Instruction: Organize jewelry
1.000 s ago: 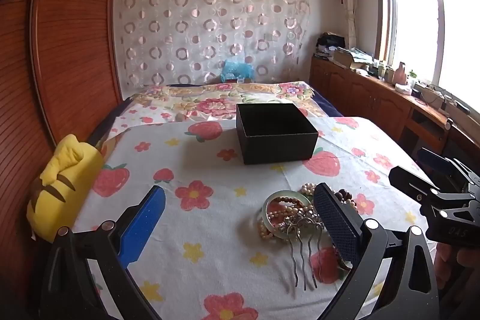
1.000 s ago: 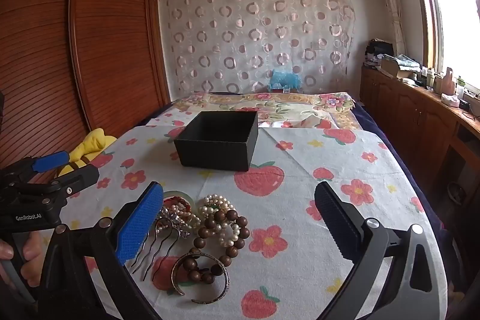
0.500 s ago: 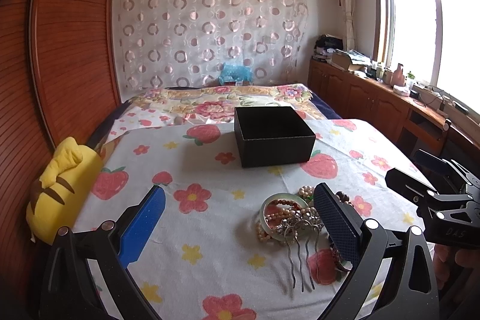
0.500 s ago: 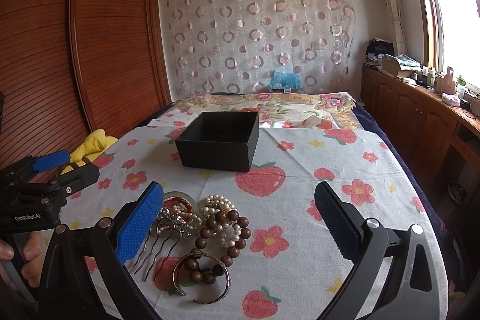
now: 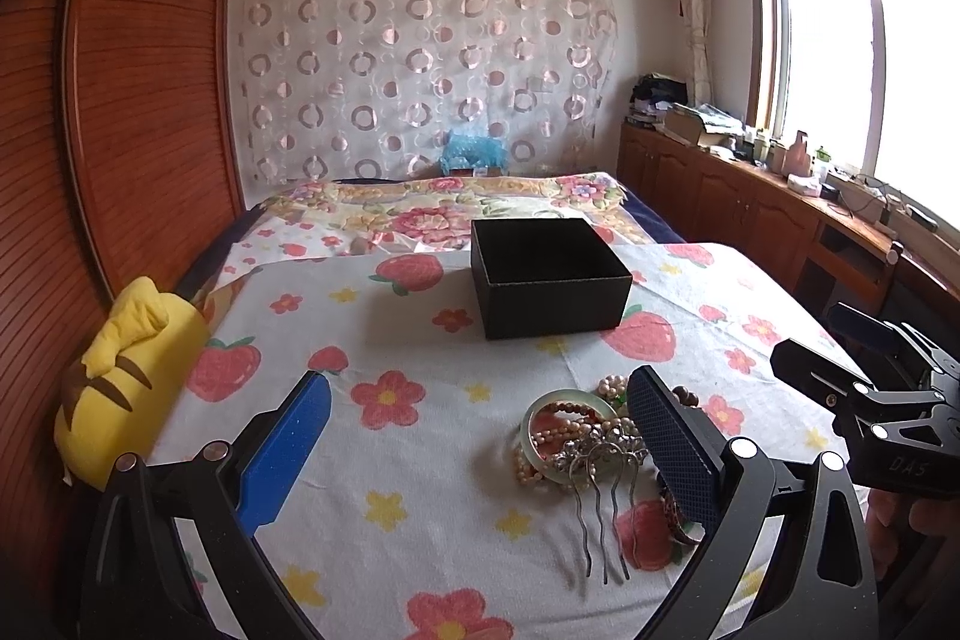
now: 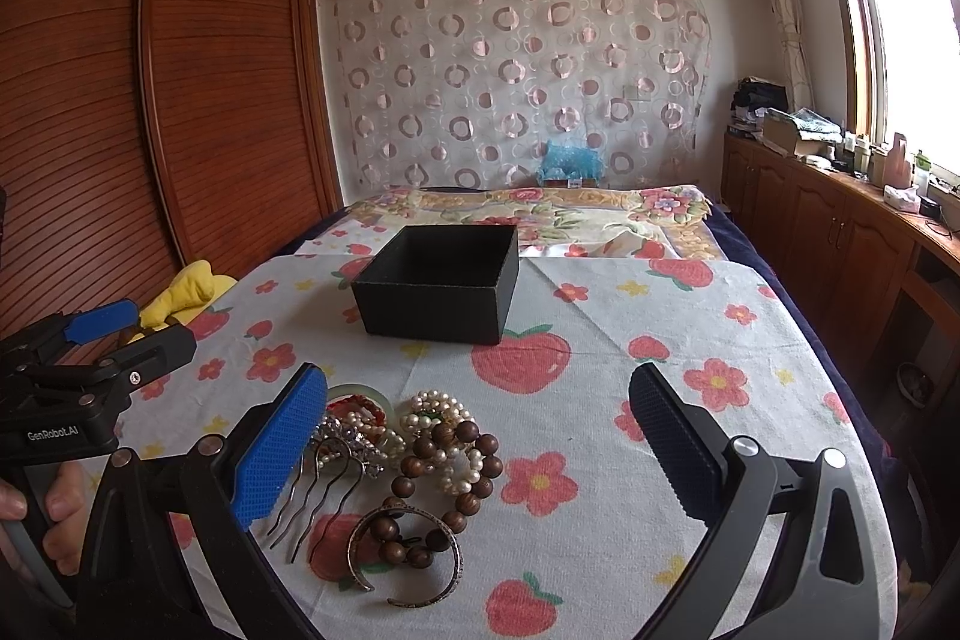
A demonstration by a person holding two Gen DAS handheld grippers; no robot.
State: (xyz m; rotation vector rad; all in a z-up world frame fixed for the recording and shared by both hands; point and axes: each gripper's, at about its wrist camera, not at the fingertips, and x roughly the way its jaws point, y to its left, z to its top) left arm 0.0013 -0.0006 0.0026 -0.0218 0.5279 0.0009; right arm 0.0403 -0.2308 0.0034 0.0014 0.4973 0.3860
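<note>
Here, both claws wide, jewelry (image 6: 414,466) between.

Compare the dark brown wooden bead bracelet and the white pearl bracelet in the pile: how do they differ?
The dark brown wooden bead bracelet has large, matte, dark beads; the white pearl bracelet has small, glossy, pale ones. The wooden one spreads in a wide loop nearer the camera; the pearl one is bunched in a tighter clump, closer to the black open box. The wooden loop partly overlaps the pearls. Both lie loose on the strawberry-print cloth, ungripped.
</note>
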